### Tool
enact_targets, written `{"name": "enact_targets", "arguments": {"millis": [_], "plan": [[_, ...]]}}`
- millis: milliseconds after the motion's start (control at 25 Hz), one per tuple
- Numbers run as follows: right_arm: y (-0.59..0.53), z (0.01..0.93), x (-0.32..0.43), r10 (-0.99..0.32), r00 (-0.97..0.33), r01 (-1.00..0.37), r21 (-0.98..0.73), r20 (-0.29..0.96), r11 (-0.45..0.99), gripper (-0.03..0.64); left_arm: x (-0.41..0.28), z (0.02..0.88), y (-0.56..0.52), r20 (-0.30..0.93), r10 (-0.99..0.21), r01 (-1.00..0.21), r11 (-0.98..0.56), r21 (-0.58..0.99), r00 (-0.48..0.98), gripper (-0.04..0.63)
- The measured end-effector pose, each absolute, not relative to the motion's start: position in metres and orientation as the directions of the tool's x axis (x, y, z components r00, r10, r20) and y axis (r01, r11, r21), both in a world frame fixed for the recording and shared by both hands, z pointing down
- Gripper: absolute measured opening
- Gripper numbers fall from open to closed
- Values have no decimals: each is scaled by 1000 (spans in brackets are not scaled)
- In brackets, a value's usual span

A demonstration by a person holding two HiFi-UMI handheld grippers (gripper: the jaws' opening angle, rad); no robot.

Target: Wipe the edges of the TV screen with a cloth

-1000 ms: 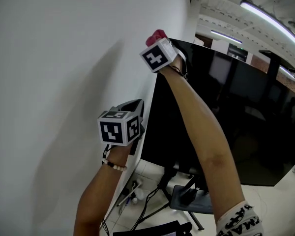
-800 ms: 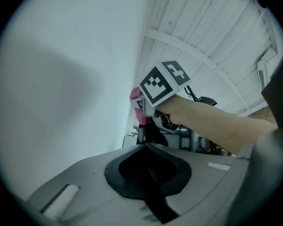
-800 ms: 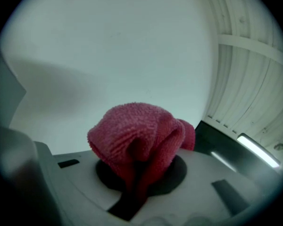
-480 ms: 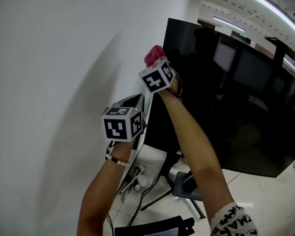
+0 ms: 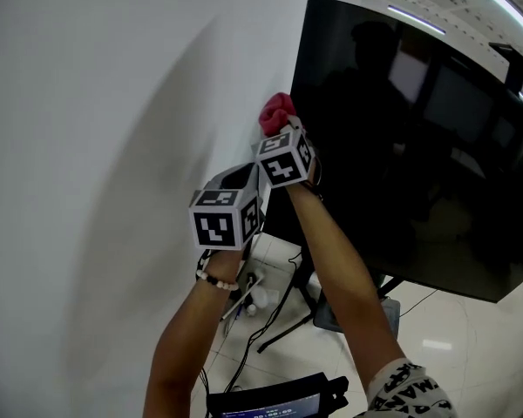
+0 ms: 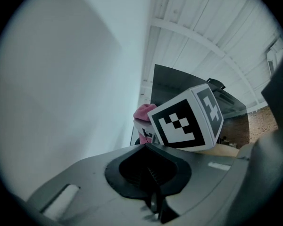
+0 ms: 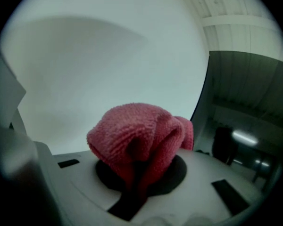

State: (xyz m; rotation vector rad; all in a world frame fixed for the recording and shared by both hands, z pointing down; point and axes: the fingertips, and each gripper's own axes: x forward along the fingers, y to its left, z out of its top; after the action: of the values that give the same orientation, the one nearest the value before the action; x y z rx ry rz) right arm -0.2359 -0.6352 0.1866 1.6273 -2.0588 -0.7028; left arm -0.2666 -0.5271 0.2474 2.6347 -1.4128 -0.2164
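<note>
My right gripper (image 5: 277, 129) pinches the pink cloth (image 5: 276, 111) and holds it at the left edge of the TV screen (image 5: 401, 146), about halfway up. The edge lies just to the right of the cloth and runs up and down, so I judge the next stroke must follow it vertically. My left gripper (image 5: 235, 185) hangs lower, jaws pressed together on nothing. The white wall (image 5: 113, 146) is close at the left, and the tiled floor (image 5: 436, 329) is below.
</note>
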Motion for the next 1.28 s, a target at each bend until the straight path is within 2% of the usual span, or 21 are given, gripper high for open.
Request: {"name": "enact_targets", "arguments": {"millis": [240,720,920,1280], "plan": [[-636,259,-234,-962,-253,-816,511,106,271,46,-270,311,-523,-1,-849,-826,-516,226,529,2],[-642,391,-218,-939,-289,-872,352,188,339,46,-261,486,-522,188,-837,-839,-445,311,514,2],[-640,435,-220,-938,-276,-861,380,209,338,46,-259,516,-517,233,-823,-839,-434,329,517,2],[-639,553,-209,-905,-282,-885,277,318,373,46,-255,571,-519,304,-801,-843,-410,348,516,2]]}}
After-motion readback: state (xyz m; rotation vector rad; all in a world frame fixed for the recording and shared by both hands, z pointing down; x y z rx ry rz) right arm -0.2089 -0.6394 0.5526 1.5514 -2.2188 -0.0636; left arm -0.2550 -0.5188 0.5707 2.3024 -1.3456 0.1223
